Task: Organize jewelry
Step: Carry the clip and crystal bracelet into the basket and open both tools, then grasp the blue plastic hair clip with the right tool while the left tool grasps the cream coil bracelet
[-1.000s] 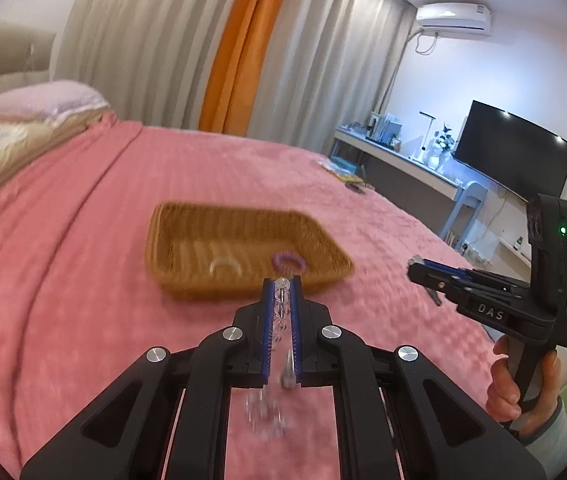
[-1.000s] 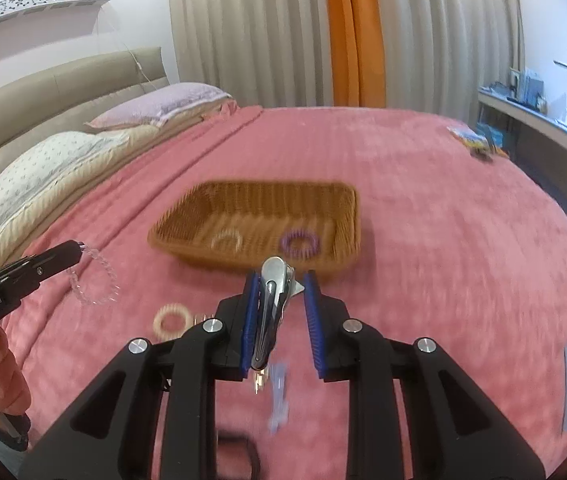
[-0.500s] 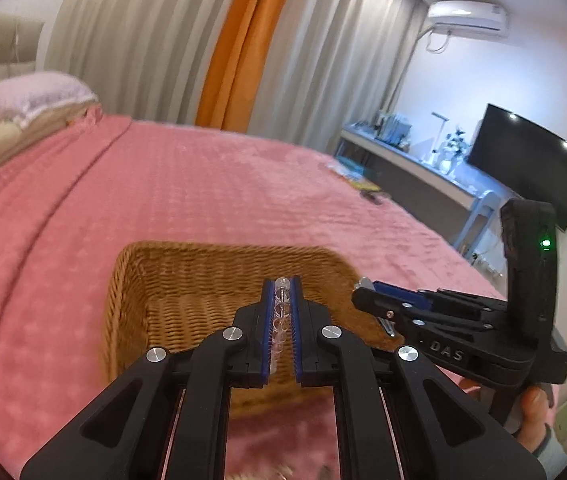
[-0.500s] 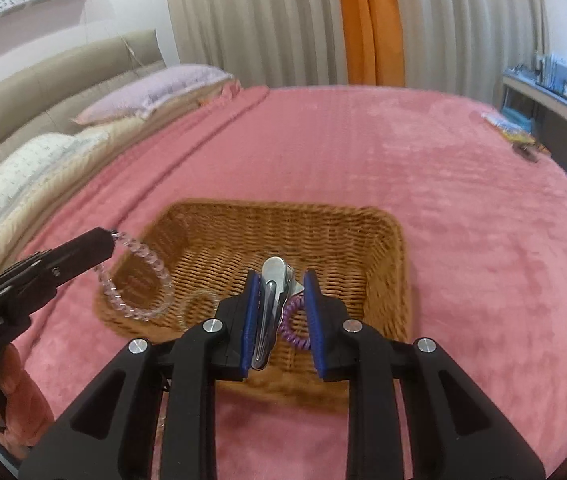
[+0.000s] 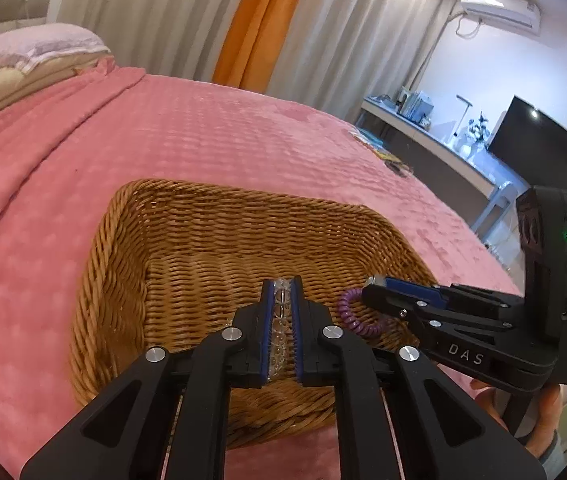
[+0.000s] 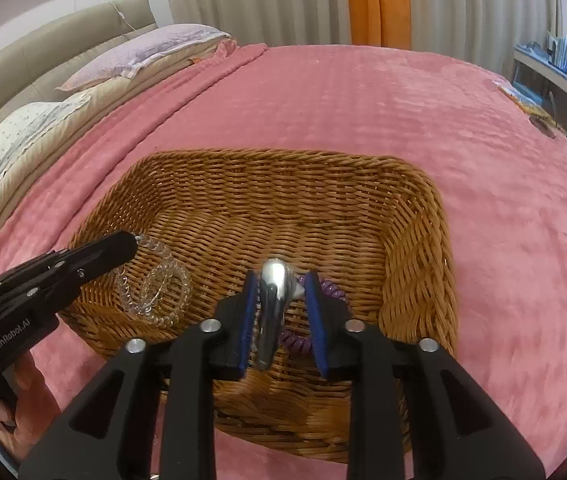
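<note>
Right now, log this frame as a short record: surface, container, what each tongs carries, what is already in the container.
surface: pink blanket on a bed
container: wicker basket, resting on the blanket
left tongs: over the basket, jaws just been opening, clear bead bracelet between them, its loop resting on the basket floor
right tongs: over the basket, jaws just been opening, silver clip between the pads, gap on one side
already inside: purple coil tie, clear coil tie

Two wrist fisheyes angled down, close over one shared wicker basket [image 5: 219, 240], each catching the other's fingers.
</note>
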`<state>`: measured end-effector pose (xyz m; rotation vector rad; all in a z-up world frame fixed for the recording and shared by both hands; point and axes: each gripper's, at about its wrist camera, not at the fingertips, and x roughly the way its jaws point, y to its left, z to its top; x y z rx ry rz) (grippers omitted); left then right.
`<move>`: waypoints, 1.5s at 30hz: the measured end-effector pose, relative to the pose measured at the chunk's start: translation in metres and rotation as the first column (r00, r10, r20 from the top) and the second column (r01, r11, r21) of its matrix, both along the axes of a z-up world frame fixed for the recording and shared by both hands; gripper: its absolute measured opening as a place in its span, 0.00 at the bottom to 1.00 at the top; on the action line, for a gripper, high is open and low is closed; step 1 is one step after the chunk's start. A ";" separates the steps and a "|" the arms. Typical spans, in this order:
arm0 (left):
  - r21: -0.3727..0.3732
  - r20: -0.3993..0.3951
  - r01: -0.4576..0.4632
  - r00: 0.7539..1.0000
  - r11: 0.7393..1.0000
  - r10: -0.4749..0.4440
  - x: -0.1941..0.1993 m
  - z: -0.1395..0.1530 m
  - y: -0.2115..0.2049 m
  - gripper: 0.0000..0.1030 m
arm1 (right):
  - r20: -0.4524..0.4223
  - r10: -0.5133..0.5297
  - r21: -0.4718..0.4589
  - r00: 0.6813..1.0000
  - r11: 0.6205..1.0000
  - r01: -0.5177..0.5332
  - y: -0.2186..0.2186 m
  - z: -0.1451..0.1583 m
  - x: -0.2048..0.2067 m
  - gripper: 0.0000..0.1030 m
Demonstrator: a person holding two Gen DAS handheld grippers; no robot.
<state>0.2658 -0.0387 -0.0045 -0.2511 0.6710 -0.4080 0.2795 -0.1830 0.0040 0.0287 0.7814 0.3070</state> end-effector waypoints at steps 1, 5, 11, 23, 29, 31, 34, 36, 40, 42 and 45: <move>-0.007 0.006 -0.003 1.000 1.000 0.003 -0.002 0.002 0.002 0.20 | 0.004 -0.007 0.007 1.000 1.000 0.007 -0.002 0.001 -0.001 0.47; -0.032 0.046 -0.005 0.999 0.999 0.006 -0.014 0.012 0.007 0.26 | 0.058 -0.020 0.017 0.998 1.000 0.019 -0.008 0.010 -0.011 0.53; -0.048 0.121 -0.004 0.993 0.999 0.010 -0.050 0.035 0.011 0.28 | 0.116 -0.021 0.022 0.993 1.000 0.018 -0.007 0.028 -0.037 0.53; -0.024 0.146 -0.049 0.988 0.999 0.052 -0.141 0.033 0.026 0.38 | 0.123 -0.018 -0.014 0.992 1.000 0.020 -0.021 0.024 -0.139 0.53; -0.018 0.051 -0.107 0.993 0.994 0.107 -0.142 0.000 0.036 0.38 | 0.022 -0.032 -0.014 0.999 0.999 0.032 -0.034 -0.019 -0.165 0.43; -0.014 0.026 -0.122 0.992 0.992 0.122 -0.140 -0.013 0.039 0.38 | -0.007 -0.028 -0.001 1.000 1.000 0.028 -0.037 -0.030 -0.170 0.38; -0.006 -0.050 -0.131 0.990 0.991 0.130 -0.133 -0.035 0.042 0.38 | -0.039 -0.022 0.020 0.999 1.000 0.023 -0.043 -0.044 -0.175 0.36; -0.014 -0.055 -0.129 0.990 0.992 0.128 -0.133 -0.037 0.043 0.38 | -0.059 -0.025 0.033 0.998 0.999 0.027 -0.047 -0.051 -0.178 0.35; -0.031 -0.080 -0.136 0.988 0.990 0.133 -0.131 -0.044 0.047 0.38 | -0.069 -0.010 0.044 0.998 0.999 0.013 -0.048 -0.054 -0.180 0.34; -0.042 -0.103 -0.138 0.986 0.990 0.133 -0.129 -0.048 0.050 0.38 | -0.074 0.001 0.033 0.997 0.999 0.002 -0.045 -0.056 -0.181 0.34; -0.051 -0.129 -0.138 0.983 0.989 0.131 -0.126 -0.054 0.052 0.38 | -0.084 0.018 0.008 0.996 1.000 -0.017 -0.038 -0.061 -0.179 0.34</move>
